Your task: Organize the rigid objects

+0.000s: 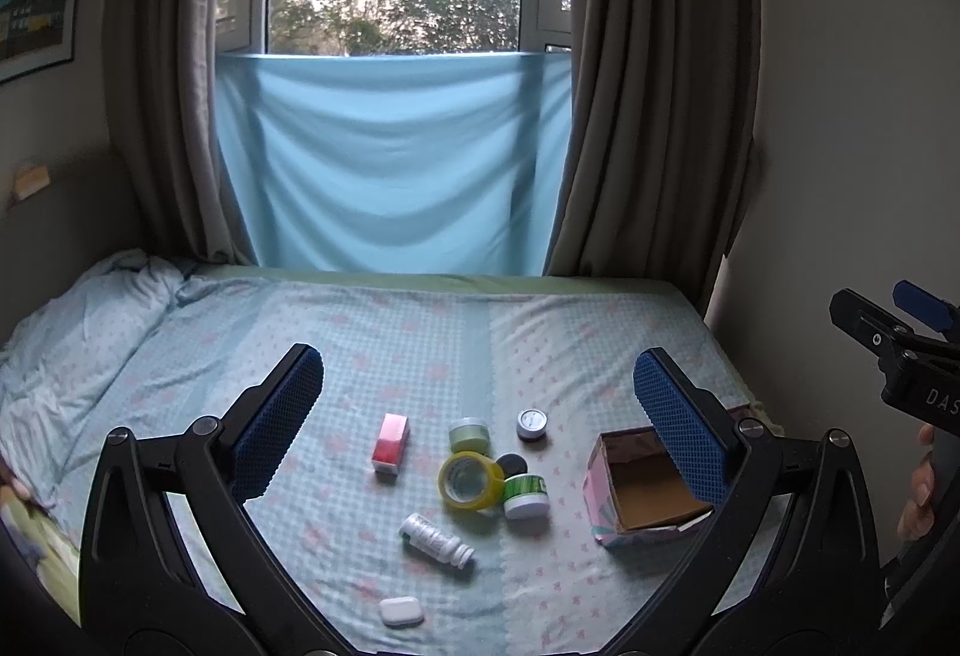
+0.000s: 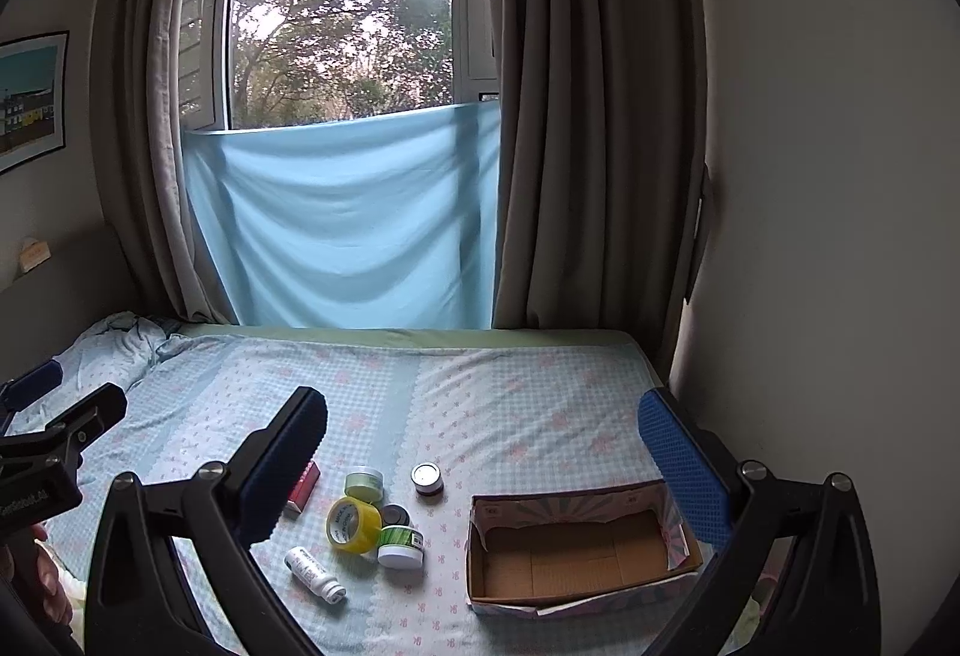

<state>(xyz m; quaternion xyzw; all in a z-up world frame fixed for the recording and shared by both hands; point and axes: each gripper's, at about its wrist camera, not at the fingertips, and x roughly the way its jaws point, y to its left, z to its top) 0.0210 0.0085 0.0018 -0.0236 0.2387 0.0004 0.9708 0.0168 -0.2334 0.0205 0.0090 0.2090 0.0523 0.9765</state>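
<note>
On the bed lie a red box [image 1: 391,442] [image 2: 303,487], a yellow tape roll [image 1: 471,481] [image 2: 353,524], a pale green jar [image 1: 468,433] [image 2: 364,483], a silver-lidded jar [image 1: 531,424] [image 2: 427,478], a small black jar [image 1: 510,465] [image 2: 395,514], a green-labelled white jar [image 1: 525,496] [image 2: 401,545], a white bottle on its side [image 1: 436,539] [image 2: 314,574] and a white case [image 1: 401,611]. An empty cardboard box [image 1: 645,488] [image 2: 576,551] stands to their right. My left gripper [image 1: 477,392] and right gripper [image 2: 483,431] are open, empty, above the bed.
The bed [image 1: 420,332] [image 2: 510,392] has a checked blue sheet and a crumpled blanket [image 1: 90,320] at the left. A wall [image 2: 810,236] runs along the right side. Curtains [image 1: 648,116] and a blue cloth [image 1: 390,164] hang behind the bed.
</note>
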